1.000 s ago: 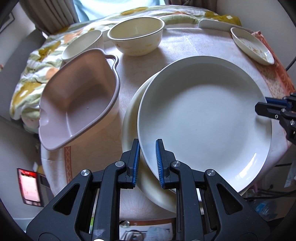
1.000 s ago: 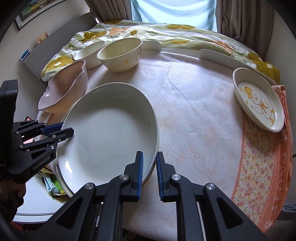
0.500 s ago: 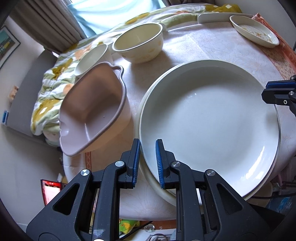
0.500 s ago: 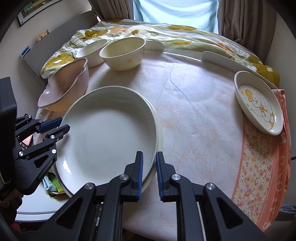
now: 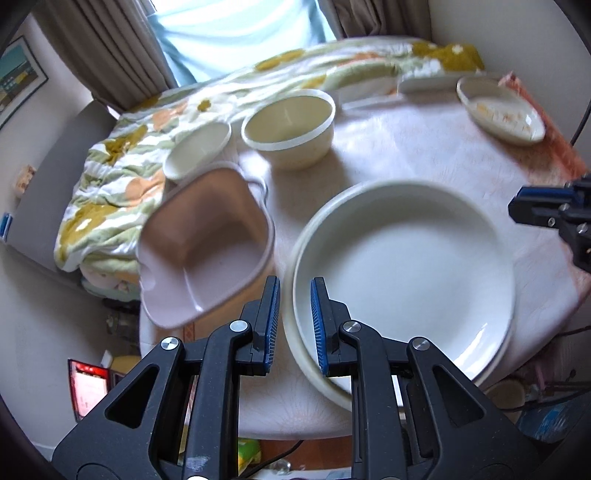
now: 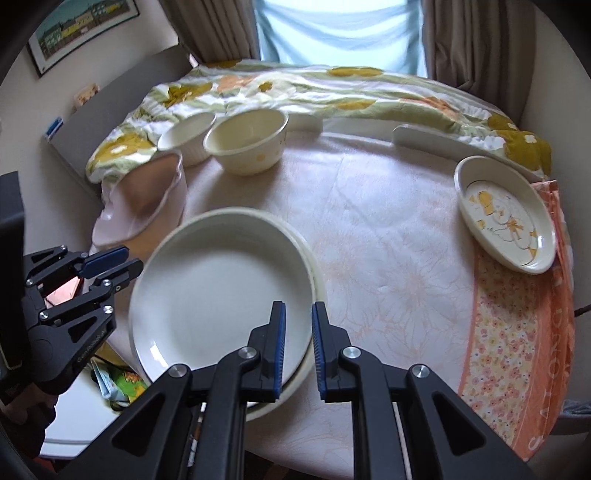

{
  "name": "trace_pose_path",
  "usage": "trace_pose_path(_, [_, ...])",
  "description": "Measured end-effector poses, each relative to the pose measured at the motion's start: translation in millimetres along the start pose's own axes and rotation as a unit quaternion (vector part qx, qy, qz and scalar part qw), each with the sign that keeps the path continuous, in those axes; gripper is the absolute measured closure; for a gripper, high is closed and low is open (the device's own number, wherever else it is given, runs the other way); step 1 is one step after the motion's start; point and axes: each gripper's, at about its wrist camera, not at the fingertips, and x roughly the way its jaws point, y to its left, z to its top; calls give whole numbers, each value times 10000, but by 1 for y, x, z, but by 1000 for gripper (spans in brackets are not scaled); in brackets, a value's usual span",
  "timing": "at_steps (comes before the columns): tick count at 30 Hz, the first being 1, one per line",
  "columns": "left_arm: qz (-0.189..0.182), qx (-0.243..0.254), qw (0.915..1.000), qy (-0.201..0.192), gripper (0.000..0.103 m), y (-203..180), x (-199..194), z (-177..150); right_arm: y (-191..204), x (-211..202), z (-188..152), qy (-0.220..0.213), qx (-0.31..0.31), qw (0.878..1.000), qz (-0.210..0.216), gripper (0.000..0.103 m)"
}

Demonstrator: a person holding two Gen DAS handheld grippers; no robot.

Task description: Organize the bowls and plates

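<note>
Both views look down across the white plate (image 5: 402, 266) (image 6: 221, 295) from opposite sides.

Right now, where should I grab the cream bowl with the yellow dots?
Take the cream bowl by its near rim, coming from above with one finger inside. It stands upright and open, its wall too wide for the tongs, and the ribbed white bowl crowds its left.

Home living room, curtained window (image 6: 340, 33), floral quilt (image 6: 332, 88), framed picture (image 6: 83, 27), clothed round table (image 6: 388, 236)

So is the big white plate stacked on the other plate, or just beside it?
Stacked. The white plate sits inside the cream plate, whose rim shows as a crescent along one side in both views.
</note>
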Motion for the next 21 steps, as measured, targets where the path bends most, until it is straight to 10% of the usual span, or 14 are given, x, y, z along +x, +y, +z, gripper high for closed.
trace_pose_path(6, [-776,-330,9954,-459,83,7,-33,52,-27,-51,6,-411,536,9977,-14,83])
trace_pose_path(7, [-934,-317,9938,-505,79,4,-35,63,-34,-62,4,-479,657,9966,-132,60])
trace_pose_path(9, [-1189,-263,9905,-641,16,-3,-38,81,-48,-81,-2,-614,883,9935,-384,3])
trace_pose_path(13, [-1670,-166,9785,-1198,0,-26,-56,113,-76,-113,-12,-920,1183,9864,-679,0])
trace_pose_path(21, [-3004,59,9517,-622,0,-82,-17,191,-152,-134,-10,-1156,2139,9648,-1007,0])
